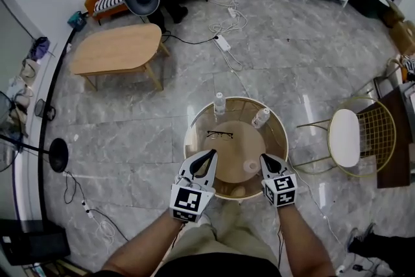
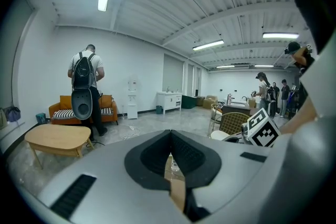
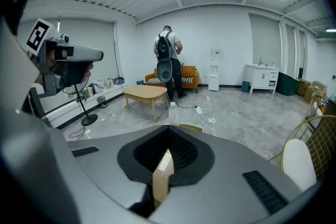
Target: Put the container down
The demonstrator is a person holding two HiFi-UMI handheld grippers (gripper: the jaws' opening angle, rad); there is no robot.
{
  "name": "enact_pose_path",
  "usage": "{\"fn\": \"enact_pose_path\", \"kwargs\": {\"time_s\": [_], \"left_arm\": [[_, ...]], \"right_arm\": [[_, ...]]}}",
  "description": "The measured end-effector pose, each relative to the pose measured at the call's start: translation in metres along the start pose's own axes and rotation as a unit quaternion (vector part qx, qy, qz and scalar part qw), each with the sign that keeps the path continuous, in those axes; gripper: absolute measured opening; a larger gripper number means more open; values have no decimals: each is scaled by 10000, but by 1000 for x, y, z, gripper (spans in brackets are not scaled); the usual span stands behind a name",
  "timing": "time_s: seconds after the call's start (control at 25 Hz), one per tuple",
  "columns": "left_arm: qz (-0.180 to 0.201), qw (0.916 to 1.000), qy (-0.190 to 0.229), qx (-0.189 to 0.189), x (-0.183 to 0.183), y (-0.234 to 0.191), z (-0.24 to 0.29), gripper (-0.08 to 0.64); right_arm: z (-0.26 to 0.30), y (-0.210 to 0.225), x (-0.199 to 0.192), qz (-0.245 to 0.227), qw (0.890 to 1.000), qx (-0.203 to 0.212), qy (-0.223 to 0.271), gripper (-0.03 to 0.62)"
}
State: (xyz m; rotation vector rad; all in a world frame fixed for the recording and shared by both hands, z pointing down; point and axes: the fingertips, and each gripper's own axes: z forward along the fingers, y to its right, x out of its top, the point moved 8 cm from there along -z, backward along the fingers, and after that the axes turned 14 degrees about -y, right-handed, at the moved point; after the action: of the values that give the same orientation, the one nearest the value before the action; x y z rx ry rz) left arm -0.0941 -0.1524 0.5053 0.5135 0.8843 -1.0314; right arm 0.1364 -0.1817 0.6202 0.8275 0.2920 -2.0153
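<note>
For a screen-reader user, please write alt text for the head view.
The left gripper and right gripper, both shut and empty, hover over a round table bearing glasses, two bottles and a small container.

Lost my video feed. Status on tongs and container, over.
Both empty and shut: left tongs, right tongs. Small container sits on round table, clear of both. Two bottles and glasses farther back, not in the way.
</note>
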Motion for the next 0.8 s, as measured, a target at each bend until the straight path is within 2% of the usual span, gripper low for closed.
{"fn": "enact_pose_path", "kwargs": {"time_s": [0.36, 0.52, 0.68, 0.8], "left_arm": [[-34, 9997, -75, 208, 11, -8, -22, 15], [-17, 9998, 115, 169, 16, -4, -29, 15], [-2, 9996, 43, 290, 24, -4, -42, 15], [16, 9994, 177, 292, 26, -6, -49, 15]], "right_arm": [[-24, -7, 11, 8, 9997, 93, 236, 14], [-39, -10, 20, -34, 9993, 98, 363, 14], [-57, -16, 29, -50, 9984, 97, 550, 14], [-68, -22, 38, -92, 9974, 66, 706, 14]]}}
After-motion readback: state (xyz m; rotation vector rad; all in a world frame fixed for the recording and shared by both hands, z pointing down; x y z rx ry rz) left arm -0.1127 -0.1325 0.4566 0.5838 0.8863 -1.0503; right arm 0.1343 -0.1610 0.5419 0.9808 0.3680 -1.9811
